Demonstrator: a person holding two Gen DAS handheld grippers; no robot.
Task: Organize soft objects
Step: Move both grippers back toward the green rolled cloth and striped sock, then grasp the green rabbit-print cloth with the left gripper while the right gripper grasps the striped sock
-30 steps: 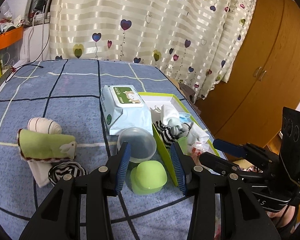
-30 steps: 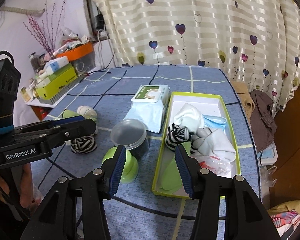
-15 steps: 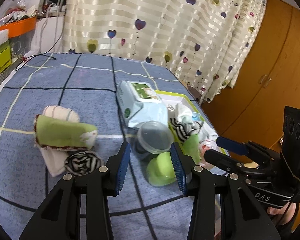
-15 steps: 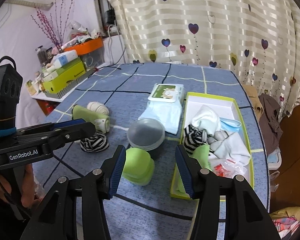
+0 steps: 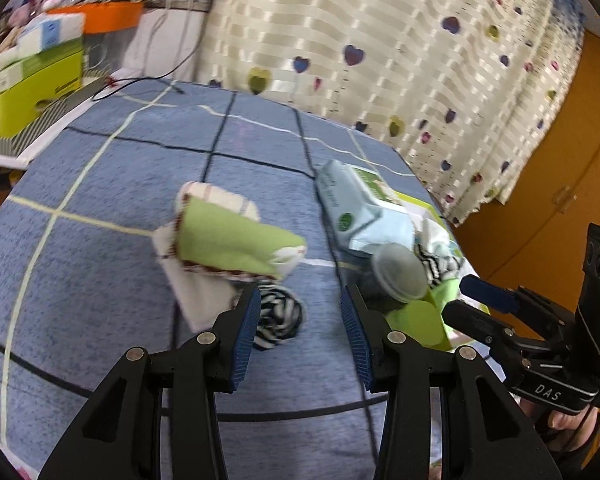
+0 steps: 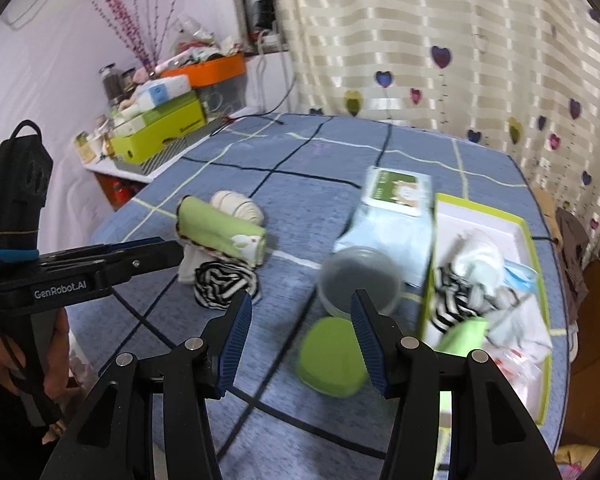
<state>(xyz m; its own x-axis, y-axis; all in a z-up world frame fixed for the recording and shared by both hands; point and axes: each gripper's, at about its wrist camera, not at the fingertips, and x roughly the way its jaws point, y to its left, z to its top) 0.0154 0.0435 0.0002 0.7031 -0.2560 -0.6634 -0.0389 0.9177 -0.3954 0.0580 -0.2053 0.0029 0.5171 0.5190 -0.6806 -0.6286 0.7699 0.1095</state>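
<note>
A blue checked bedspread point(image 5: 112, 184) stretches out beneath and ahead of both grippers. Ahead and to the right of the right gripper point(image 6: 302, 332) lies the lime-rimmed box point(image 6: 528, 240), with white and striped soft items piled inside. A pack of wet wipes point(image 6: 392, 216) lies beyond the right gripper, just beside the box's left wall. Ahead and to the left of that gripper sits a cluster of soft things: a rolled green cloth point(image 6: 220, 230), a cream sock roll point(image 6: 238, 206) touching its far side, and a black-and-white striped sock ball point(image 6: 224, 284) on its near side.

The left gripper point(image 5: 298, 326) hangs over the bedspread with its jaws spread apart and nothing between the pads; the striped sock ball point(image 5: 278, 314) lies just ahead of its left finger, with the green cloth point(image 5: 236, 246) beyond it. The right gripper's jaws are likewise parted and empty. Between and just past its fingers stand a clear round tub point(image 6: 358, 280) and, nearer, a green lid point(image 6: 330, 358), partly hidden by the right finger.
</note>
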